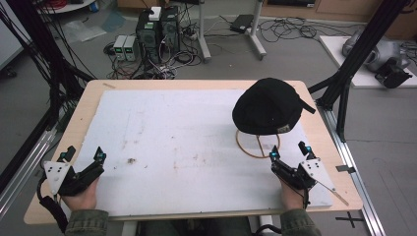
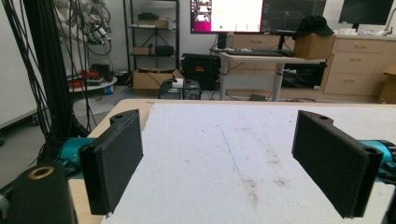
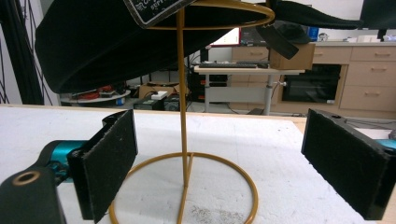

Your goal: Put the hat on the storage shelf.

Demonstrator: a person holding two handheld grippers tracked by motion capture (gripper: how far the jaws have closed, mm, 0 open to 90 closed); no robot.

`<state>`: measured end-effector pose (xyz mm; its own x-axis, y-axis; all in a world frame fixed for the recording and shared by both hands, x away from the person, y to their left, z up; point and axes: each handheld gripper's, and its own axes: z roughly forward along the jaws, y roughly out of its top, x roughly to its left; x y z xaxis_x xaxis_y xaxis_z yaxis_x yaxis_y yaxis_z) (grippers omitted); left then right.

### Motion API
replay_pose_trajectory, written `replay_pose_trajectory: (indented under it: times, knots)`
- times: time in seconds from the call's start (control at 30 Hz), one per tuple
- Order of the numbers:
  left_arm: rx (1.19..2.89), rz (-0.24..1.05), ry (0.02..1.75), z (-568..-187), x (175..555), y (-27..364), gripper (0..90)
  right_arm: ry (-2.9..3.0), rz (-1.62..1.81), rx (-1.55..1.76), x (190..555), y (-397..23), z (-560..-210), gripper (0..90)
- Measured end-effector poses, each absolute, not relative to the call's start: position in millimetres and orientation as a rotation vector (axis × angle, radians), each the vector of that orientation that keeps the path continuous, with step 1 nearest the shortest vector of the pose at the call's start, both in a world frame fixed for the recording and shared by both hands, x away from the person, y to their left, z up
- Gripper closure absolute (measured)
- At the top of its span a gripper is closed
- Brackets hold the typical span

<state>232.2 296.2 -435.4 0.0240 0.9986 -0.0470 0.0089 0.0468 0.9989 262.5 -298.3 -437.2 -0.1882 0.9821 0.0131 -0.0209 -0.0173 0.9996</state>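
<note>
Your right claw (image 1: 287,152) gapes wide, empty, just short of the upright gold wire stand (image 3: 182,140) bearing the black cap (image 1: 268,106), strap pointing right. Left claw (image 1: 84,154) likewise wide, empty.

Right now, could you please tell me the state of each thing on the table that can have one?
Black cap: hung on the stand, off the table.
Gold wire stand: upright, ring base flat on the white board.
Left gripper: open, empty.
Right gripper: open, empty, just short of the stand's base.
</note>
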Motion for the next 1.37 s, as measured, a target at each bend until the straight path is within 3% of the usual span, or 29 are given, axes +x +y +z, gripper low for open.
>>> replay_pose_trajectory:
  times: [1.37]
  knots:
    - [1.259, 1.085, 1.180, -438.5, 237.9, 291.6, 16.6, 1.319, 1.389, 1.128, 261.5, -303.7, -436.8, 9.7]
